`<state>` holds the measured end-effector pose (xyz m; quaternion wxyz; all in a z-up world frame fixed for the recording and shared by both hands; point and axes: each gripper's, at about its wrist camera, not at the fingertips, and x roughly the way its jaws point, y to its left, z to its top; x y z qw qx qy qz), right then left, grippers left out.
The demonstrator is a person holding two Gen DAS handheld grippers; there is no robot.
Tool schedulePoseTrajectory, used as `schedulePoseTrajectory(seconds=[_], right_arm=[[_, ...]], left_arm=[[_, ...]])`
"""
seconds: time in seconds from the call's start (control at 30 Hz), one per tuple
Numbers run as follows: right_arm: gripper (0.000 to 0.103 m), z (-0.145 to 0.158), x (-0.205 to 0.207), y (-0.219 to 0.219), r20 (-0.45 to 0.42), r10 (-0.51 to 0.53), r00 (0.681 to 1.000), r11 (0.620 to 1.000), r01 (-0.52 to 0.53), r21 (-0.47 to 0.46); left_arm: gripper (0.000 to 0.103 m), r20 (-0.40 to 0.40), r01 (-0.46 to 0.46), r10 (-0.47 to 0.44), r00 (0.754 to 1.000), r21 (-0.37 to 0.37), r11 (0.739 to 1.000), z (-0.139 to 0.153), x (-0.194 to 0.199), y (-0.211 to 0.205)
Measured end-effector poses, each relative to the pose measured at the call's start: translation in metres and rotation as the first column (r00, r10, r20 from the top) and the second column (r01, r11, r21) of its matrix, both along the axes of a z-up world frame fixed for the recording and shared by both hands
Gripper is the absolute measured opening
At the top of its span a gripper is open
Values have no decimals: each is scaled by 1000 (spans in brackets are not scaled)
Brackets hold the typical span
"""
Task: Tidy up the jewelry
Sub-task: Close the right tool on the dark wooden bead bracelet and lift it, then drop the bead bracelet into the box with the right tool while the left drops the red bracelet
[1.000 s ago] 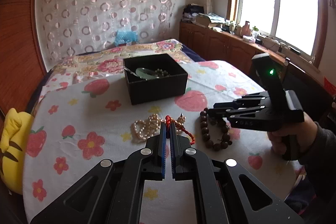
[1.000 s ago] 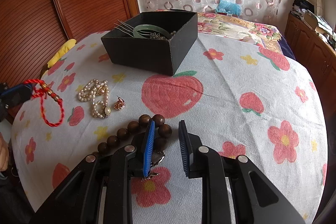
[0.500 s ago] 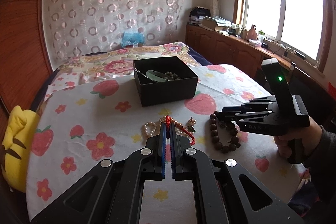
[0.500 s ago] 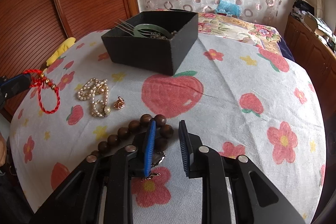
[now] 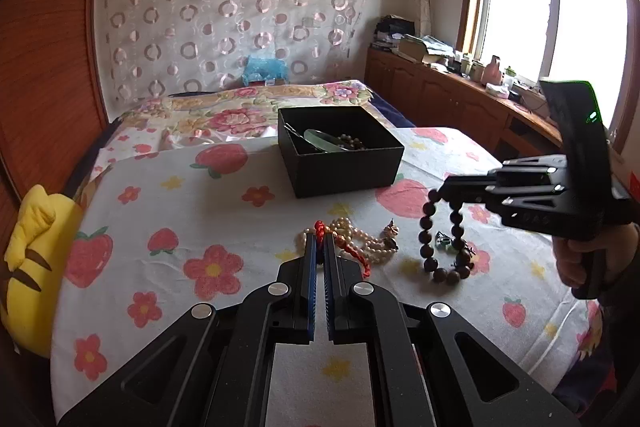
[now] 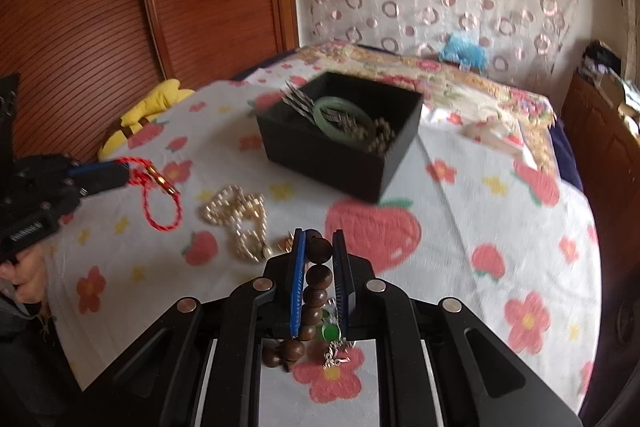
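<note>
My left gripper (image 5: 320, 235) is shut on a red cord bracelet (image 5: 354, 253), held just above the flowered cloth; the right wrist view shows that red cord (image 6: 160, 207) hanging from it at the far left. My right gripper (image 6: 319, 239) is shut on a dark wooden bead bracelet (image 6: 319, 251), which hangs from its tips (image 5: 438, 193) with a small green charm (image 5: 442, 241). A pearl strand (image 5: 360, 235) and a small gold earring (image 5: 391, 229) lie between the grippers. Beyond them stands an open black box (image 5: 344, 175) holding a green bangle (image 6: 332, 111) and other pieces.
The cloth-covered table (image 5: 200, 195) ends at a bed behind the box. A yellow plush toy (image 5: 28, 267) lies at the left edge. A wooden wardrobe (image 6: 120, 7) stands at the left and a cluttered cabinet (image 5: 460, 99) runs under the window. A person's hand (image 5: 576, 259) holds the right gripper.
The right gripper has closed on the wooden beads and lifted them off the cloth. The left gripper has shifted a little with the red cord still in it.
</note>
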<state>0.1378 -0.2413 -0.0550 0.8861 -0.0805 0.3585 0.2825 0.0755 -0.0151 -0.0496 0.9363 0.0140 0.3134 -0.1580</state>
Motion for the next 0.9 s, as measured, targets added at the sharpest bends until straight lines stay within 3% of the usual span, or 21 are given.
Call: schedulePoseTrajectory(seconds=[0.37,0.9], right_arm=[[15,53,4,14,111,20,994,1000,-18,-13],[15,79,72,16,143,-65,988,998,63,18]], left_arm=[[3,42,9,-9,999,0,1000,16,7,0],[3,100,28,-30,995,26,999,47,57,-14]])
